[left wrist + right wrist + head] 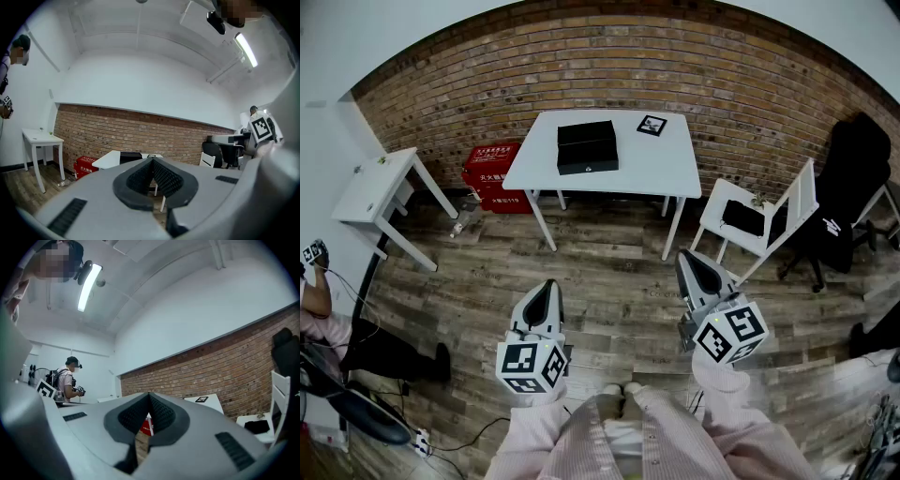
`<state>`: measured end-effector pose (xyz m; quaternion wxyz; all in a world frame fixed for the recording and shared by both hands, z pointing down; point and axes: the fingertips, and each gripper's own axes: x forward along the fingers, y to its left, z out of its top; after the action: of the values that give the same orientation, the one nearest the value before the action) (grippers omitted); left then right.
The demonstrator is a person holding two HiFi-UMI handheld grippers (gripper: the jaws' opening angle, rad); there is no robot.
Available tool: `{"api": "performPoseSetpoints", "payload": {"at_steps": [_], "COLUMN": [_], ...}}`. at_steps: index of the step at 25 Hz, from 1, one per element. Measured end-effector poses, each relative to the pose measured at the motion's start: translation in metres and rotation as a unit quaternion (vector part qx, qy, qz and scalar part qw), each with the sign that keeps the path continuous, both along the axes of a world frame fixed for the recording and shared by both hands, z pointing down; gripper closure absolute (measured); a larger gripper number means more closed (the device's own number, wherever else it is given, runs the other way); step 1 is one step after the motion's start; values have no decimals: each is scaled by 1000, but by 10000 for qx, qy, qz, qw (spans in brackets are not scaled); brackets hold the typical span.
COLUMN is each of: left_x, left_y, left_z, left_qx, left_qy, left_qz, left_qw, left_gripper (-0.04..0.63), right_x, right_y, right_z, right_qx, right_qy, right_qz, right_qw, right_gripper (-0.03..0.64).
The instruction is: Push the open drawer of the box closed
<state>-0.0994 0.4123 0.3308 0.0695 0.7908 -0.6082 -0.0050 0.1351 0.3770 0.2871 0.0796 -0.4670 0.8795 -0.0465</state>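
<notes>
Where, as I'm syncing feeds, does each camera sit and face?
Head view: on the head, steeply down at the white table and black box; left gripper, right gripper, sleeves show.
Left gripper view: on that gripper, level toward table and brick wall; its shut fingers show.
Right gripper view: on that gripper, toward the brick wall; shut fingers show.
Shared: all three see the table.

Bright, even indoor light falls from a ceiling tube lamp (88,287). Shadows beneath the white table (661,164) are soft. Fisheye distortion bows the brick wall (741,84); close foreground blurs in both gripper views.
</notes>
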Motion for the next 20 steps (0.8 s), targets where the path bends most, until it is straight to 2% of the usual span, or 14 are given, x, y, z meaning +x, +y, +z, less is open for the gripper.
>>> {"api": "performPoseSetpoints", "payload": {"at_steps": [15, 20], "left_x": [11, 19], "left_y": [-5, -8], "left_z": [6, 6], "left_qx": [-127, -105], "left_qy": [49, 47], "left_qz": [-28, -208], "left_qw": [9999, 9997], "left_gripper": [600, 600], "right_x": [6, 15], "right_y": [-5, -8], "right_z": [2, 8], "right_qx": [46, -6], "right_qy": [30, 23], "right_qz": [-97, -105], "right_qw": [9999, 9999], "right_gripper": [614, 614]}}
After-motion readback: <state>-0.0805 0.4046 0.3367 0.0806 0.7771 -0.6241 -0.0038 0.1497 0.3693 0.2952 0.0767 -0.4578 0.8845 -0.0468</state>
